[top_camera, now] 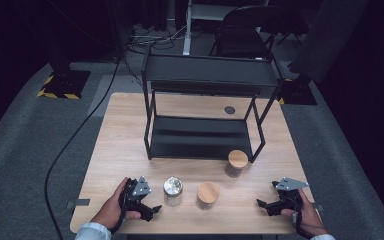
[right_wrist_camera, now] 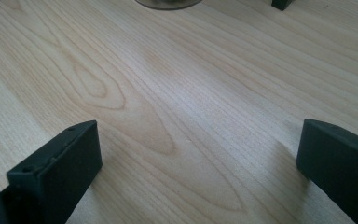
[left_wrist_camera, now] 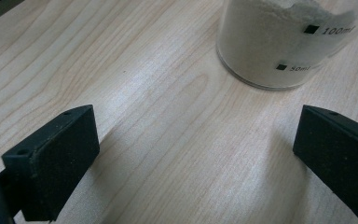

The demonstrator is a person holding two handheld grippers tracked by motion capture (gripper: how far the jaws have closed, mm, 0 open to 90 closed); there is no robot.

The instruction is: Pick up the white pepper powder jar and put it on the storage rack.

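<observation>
Jars are what we have in hand: the silver-lidded jar point(top_camera: 172, 190) sits at about 2 o'clock from our left gripper point(top_camera: 151, 209), just beside it; in the left gripper view its glass body point(left_wrist_camera: 279, 42) holds pale powder beyond the jaws. Both claws stand wide and empty, the right gripper point(top_camera: 263, 205) resting near the table's point(top_camera: 125, 145) right edge. Nothing looks lifted yet, so we judge the work barely begun. A wooden-lidded jar point(top_camera: 208, 194) stands at 3 o'clock from the silver one, another point(top_camera: 237, 162) at 1 o'clock, close to the black shelf rack's point(top_camera: 205, 75) front leg. Open wood lies between our grippers and the front edge; the rack crowds 12 o'clock
</observation>
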